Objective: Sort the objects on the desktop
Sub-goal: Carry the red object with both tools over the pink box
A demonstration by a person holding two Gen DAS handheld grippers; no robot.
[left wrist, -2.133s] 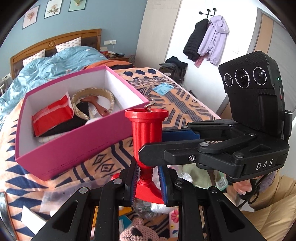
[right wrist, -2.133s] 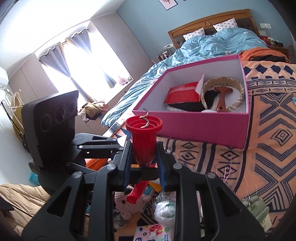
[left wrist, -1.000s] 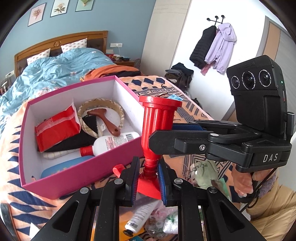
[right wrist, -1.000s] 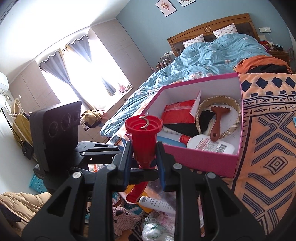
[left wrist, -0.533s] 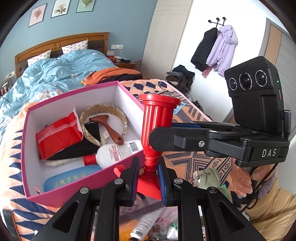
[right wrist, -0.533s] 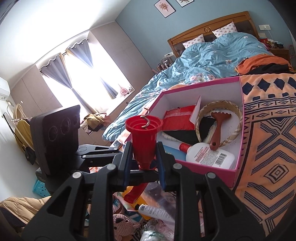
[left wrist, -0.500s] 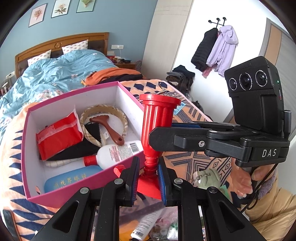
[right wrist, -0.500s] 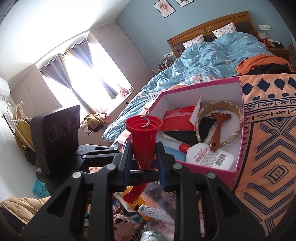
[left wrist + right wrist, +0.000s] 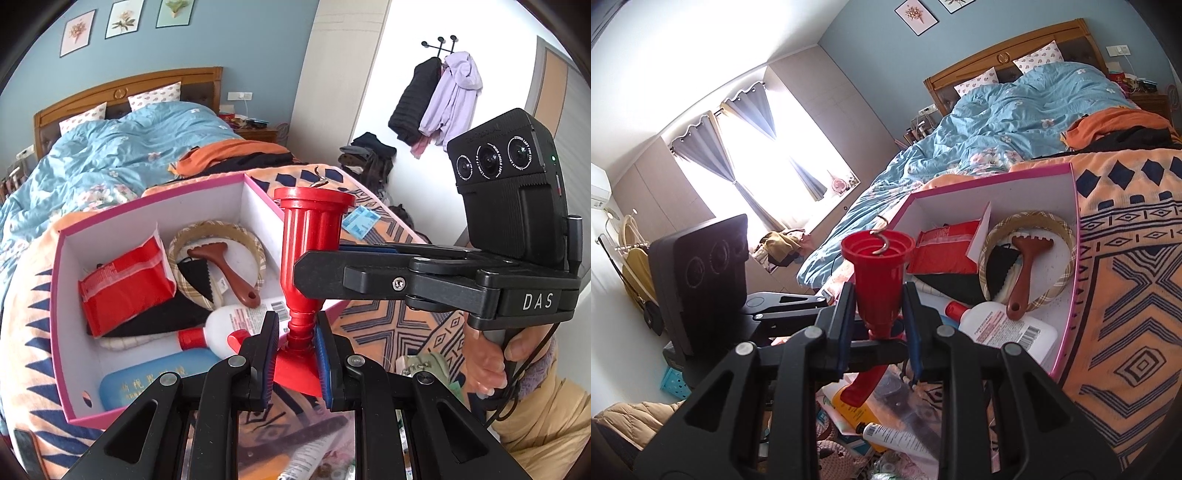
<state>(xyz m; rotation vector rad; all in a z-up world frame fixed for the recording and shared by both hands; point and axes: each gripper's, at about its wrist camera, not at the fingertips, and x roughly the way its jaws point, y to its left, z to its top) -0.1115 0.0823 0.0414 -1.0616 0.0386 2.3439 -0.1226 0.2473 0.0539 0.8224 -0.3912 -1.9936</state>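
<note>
Between both tools, above the near edge of the pink box, a red plastic stand with a metal hook on top was held upright. The left tool pinched its thin neck just above the base; the right tool clamped its wider upper body. Inside the box lay a white bottle, a brown scraper and a red packet. This looked like the carrying step; next, the stand would need lowering into the box's free space before either grip let go.
</note>
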